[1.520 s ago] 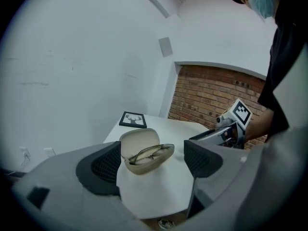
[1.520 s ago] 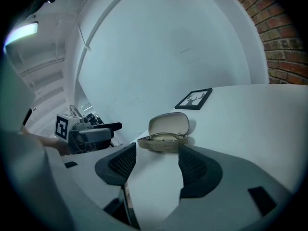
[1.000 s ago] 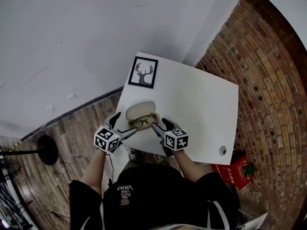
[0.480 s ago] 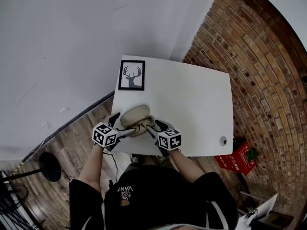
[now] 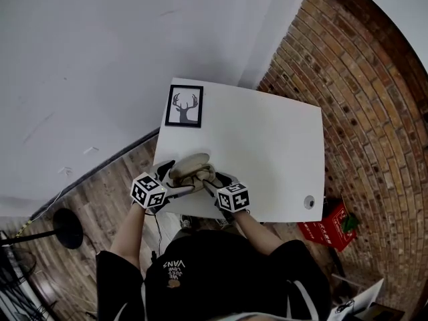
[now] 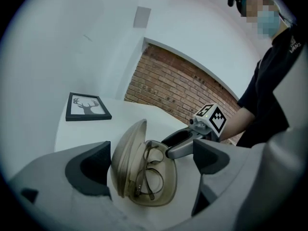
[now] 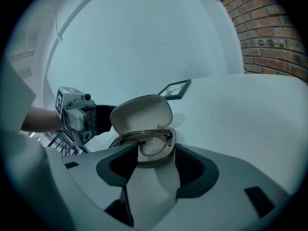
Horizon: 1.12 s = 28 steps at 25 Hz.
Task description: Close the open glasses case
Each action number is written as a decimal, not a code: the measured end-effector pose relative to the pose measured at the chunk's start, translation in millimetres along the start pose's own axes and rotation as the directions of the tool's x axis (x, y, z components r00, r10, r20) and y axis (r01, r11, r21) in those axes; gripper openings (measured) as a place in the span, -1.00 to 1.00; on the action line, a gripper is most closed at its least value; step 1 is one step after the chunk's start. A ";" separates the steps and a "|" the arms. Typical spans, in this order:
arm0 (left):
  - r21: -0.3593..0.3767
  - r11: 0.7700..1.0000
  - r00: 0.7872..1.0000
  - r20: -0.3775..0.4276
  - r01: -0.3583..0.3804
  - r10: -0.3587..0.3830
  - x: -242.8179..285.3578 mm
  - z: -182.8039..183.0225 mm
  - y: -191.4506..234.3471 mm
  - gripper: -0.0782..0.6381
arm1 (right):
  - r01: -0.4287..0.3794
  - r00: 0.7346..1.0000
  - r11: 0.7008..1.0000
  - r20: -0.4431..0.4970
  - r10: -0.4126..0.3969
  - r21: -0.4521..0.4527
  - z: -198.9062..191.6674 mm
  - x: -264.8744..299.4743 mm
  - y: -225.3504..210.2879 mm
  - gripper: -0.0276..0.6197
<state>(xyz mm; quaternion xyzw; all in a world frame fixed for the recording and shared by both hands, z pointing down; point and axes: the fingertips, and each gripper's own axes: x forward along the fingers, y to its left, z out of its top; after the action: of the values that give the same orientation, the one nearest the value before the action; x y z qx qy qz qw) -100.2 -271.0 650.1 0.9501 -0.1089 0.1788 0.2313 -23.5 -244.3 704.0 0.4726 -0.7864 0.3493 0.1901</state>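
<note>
A beige glasses case [image 5: 190, 169] lies near the front edge of the white table [image 5: 267, 146]. Its lid [image 6: 126, 158] stands about half raised over brown-framed glasses [image 6: 147, 170] in the base. My left gripper [image 6: 153, 150] is open, jaws wide on either side of the case, and the lid's back is close to its left pad [image 6: 91, 170]. My right gripper [image 7: 155, 153] comes from the opposite end, open, with the near end of the base [image 7: 153, 147] between its fingertips. One right finger [image 6: 180, 147] reaches the base's rim. In the head view both grippers, left [image 5: 172, 179] and right [image 5: 215, 181], flank the case.
A black-framed deer picture [image 5: 184, 105] lies at the table's far left corner. A small round fitting [image 5: 308, 202] is set in the front right corner. A brick wall [image 5: 374, 112] runs on the right, a red box [image 5: 328, 231] and a black stand base [image 5: 67, 227] sit on the wooden floor.
The lid, laid right back a second ago, has swung up to about half raised. My left gripper has moved in behind it and the right one has sunk onto the base.
</note>
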 end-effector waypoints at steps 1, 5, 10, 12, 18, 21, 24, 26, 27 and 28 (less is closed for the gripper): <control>0.011 1.000 1.000 0.004 -0.004 0.004 -0.4 0.7 -4.7 0.70 | -0.006 1.000 1.000 -0.004 0.006 -0.004 -1.2 -0.7 -0.2 -0.19; 0.053 0.998 0.999 0.008 -0.032 0.032 -2.7 -1.2 -22.0 0.70 | -0.038 0.999 0.999 -0.004 0.038 -0.010 -2.4 -8.9 -0.4 -0.19; 0.062 0.996 0.998 0.020 -0.064 0.063 -2.1 -3.9 -36.5 0.70 | -0.064 0.997 0.998 0.040 0.063 0.004 9.4 -26.6 -6.6 -0.19; 0.060 0.995 0.997 0.026 -0.074 0.073 -1.6 -5.1 -41.8 0.70 | -0.069 0.996 0.998 0.066 0.068 0.012 16.7 -34.9 -10.2 -0.21; 0.017 0.994 0.992 0.060 -0.109 0.108 -1.4 -10.8 -53.8 0.66 | -0.076 0.988 0.997 0.134 0.071 0.029 40.1 -46.0 -19.1 -0.26; -0.017 0.989 0.986 0.081 -0.145 0.146 -1.3 -14.2 -55.0 0.58 | -0.083 0.987 0.997 0.139 0.081 0.009 45.4 -42.4 -17.0 -0.33; -0.049 0.968 0.964 0.091 -0.248 0.251 -5.3 -18.9 -42.5 0.14 | -0.084 0.989 0.996 0.123 0.086 -0.019 45.1 -34.5 -14.6 -0.36; -0.065 0.940 0.936 0.092 -0.334 0.339 -10.3 -23.6 -29.6 -0.22 | -0.082 0.991 0.996 0.102 0.085 -0.038 41.9 -27.3 -12.6 -0.36; -0.069 0.929 0.925 0.092 -0.364 0.370 -11.9 -25.2 -25.2 -0.32 | -0.081 0.992 0.996 0.093 0.085 -0.046 40.2 -23.9 -11.6 -0.36; -0.068 0.920 0.916 0.093 -0.385 0.391 -12.3 -25.6 -22.7 -0.37 | -0.080 0.993 0.995 0.087 0.084 -0.053 39.0 -21.3 -11.0 -0.37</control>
<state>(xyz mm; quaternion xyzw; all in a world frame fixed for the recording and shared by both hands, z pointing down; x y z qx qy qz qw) -112.3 -237.5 657.4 0.9117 -0.3113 0.1686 0.2083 -2.4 -263.2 668.0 0.4501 -0.8213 0.3160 0.1520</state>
